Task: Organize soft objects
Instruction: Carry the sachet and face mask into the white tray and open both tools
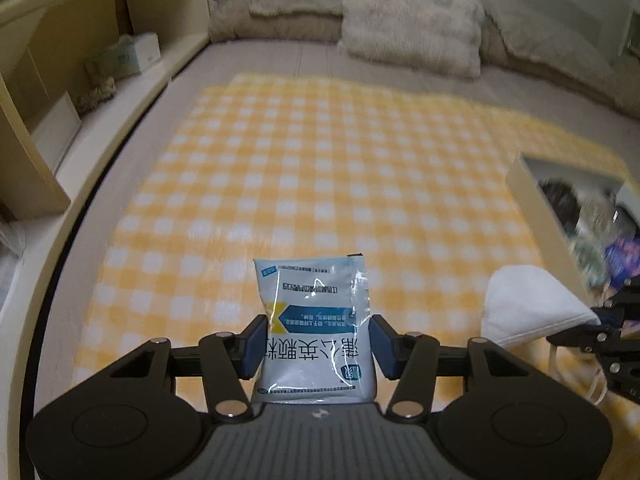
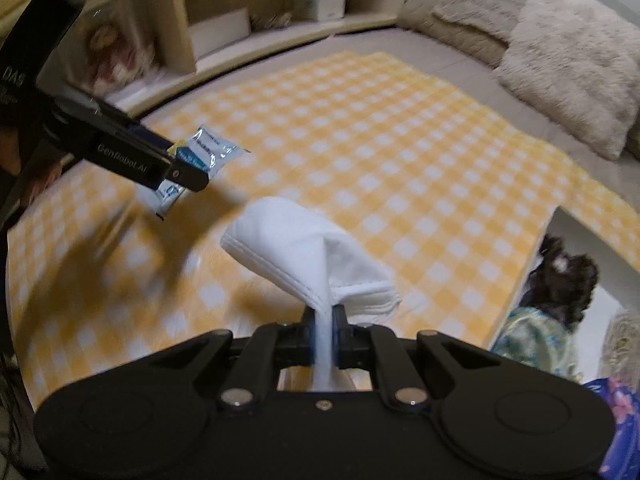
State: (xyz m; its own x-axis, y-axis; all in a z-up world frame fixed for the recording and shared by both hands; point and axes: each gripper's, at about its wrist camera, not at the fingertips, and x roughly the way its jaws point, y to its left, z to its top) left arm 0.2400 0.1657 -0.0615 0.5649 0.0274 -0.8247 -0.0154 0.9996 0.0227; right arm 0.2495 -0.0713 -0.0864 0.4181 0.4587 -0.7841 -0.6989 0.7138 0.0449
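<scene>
My left gripper [image 1: 316, 344] is shut on a blue and white plastic sachet [image 1: 314, 320] with printed text, held above the yellow checked blanket [image 1: 320, 160]. The sachet also shows in the right wrist view [image 2: 200, 156], with the left gripper [image 2: 176, 168] at the left. My right gripper [image 2: 324, 336] is shut on a white face mask [image 2: 308, 256], held above the blanket [image 2: 400, 152]. The mask also shows in the left wrist view [image 1: 528, 304] at the lower right.
A white open box [image 1: 532, 200] with several soft items stands at the right; it also shows in the right wrist view [image 2: 520, 276]. A cream shelf unit [image 1: 80, 80] runs along the left. Fluffy cushions [image 1: 412, 16] lie at the back.
</scene>
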